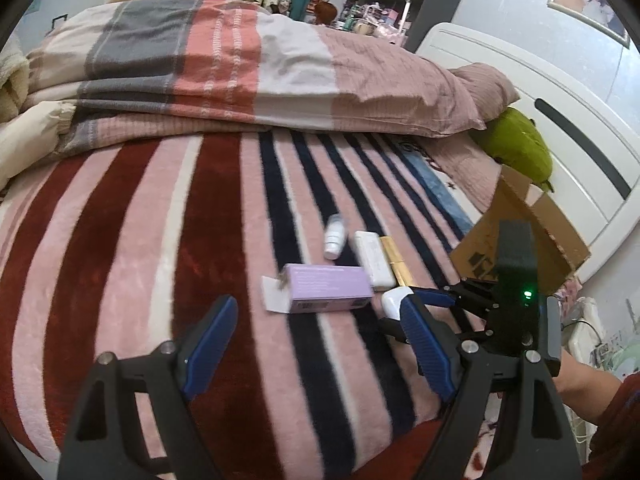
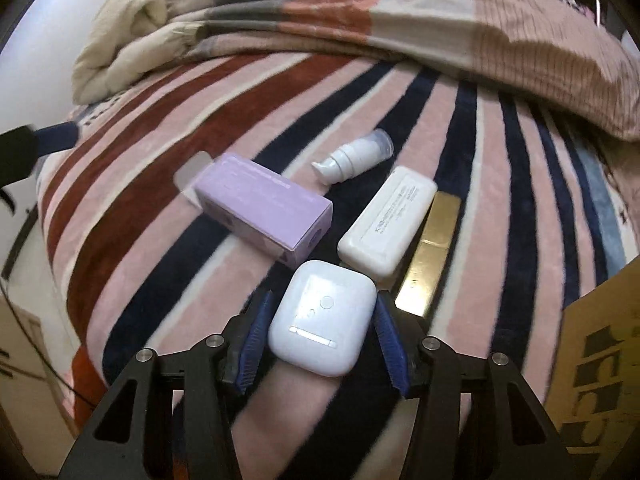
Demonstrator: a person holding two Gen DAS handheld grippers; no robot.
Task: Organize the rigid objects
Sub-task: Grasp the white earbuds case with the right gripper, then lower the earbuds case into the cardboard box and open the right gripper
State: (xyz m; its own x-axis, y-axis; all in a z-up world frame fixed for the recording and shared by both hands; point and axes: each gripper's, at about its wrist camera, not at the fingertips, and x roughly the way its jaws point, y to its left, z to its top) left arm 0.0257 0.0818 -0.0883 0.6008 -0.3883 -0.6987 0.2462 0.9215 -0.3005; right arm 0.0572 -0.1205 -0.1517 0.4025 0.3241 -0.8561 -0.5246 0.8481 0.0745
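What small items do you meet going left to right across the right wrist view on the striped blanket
Purple box → white pump bottle → white rectangular case → gold box → cardboard box at the right edge.

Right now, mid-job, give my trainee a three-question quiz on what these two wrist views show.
1. True or false: the right gripper has its blue fingers on either side of the white earbud case.
2. Which lies directly beside the gold bar? A) purple box B) white rectangular case C) pump bottle
3. Fill in: the left gripper is ____ and holds nothing.

Key: 1 true; 2 B; 3 open. Whether the right fingers already press the earbud case cannot be told.
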